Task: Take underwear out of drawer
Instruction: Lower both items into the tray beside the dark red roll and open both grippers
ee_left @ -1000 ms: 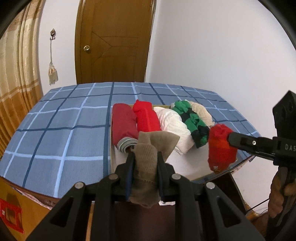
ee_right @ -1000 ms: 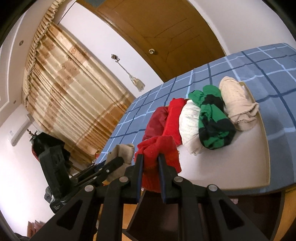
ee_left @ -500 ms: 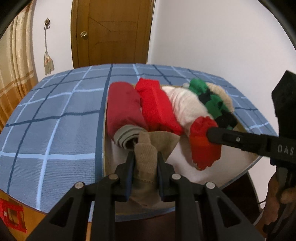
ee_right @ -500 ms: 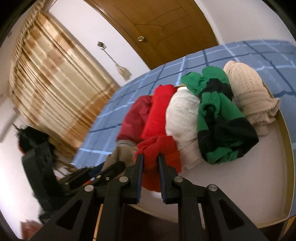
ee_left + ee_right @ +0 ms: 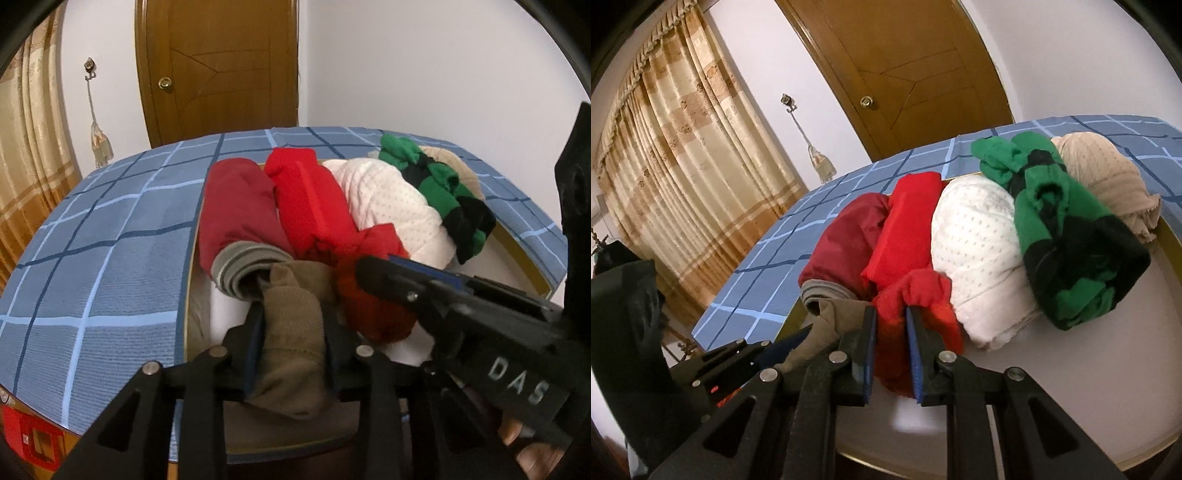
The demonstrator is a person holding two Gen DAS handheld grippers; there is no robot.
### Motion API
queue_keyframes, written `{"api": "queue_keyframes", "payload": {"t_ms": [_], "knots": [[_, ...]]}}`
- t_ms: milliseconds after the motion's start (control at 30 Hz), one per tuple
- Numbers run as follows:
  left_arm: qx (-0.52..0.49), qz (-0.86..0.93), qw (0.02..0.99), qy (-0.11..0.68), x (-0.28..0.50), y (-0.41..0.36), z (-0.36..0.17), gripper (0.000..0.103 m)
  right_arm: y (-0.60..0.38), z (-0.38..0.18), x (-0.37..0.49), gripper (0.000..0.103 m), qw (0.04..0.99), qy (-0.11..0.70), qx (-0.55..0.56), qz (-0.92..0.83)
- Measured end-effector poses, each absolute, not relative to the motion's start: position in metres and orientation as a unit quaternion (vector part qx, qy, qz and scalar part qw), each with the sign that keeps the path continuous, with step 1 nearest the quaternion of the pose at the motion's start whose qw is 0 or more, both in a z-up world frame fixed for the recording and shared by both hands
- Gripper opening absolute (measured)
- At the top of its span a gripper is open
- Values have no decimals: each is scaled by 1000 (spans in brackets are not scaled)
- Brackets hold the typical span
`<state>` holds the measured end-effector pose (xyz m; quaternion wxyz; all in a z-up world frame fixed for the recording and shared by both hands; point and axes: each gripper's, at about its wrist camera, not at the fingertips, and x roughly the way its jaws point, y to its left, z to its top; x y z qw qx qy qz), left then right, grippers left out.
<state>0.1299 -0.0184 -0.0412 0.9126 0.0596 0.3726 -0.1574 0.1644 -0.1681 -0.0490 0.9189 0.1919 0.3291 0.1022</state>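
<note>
A white-bottomed drawer [image 5: 517,243] [image 5: 1089,369] holds a row of rolled underwear: maroon [image 5: 236,206] [image 5: 849,240], red [image 5: 310,199] [image 5: 905,229], white dotted [image 5: 388,199] [image 5: 979,251], green and black [image 5: 443,188] [image 5: 1063,229], beige [image 5: 1104,170]. My left gripper [image 5: 293,314] is shut on a brown piece [image 5: 291,339], low at the drawer's front by the maroon roll. My right gripper [image 5: 890,317] is shut on a small red piece [image 5: 916,302] [image 5: 369,302], just in front of the red roll. The two grippers are side by side.
The drawer sits amid a blue checked cloth surface [image 5: 103,266] [image 5: 783,258]. A wooden door [image 5: 218,66] and white wall stand behind. Curtains [image 5: 683,147] hang on the left. A red item [image 5: 29,432] shows at the lower left edge.
Both grippers have moved forward and down toward the drawer with their pieces still clamped. The brown and small red pieces now sit against the front ends of the rolls.
</note>
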Motion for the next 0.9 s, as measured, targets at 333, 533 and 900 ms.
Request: {"api": "queue_keyframes", "payload": {"t_ms": [333, 533, 900], "knots": [[77, -125, 916, 372, 138, -28, -49, 53, -172, -59, 171, 28, 919, 311, 200, 136], [65, -131, 912, 384, 139, -25, -47, 55, -169, -57, 164, 57, 918, 296, 208, 166], [66, -101, 936, 330, 117, -11, -18, 97, -194, -34, 136, 63, 912, 237, 285, 177]]}}
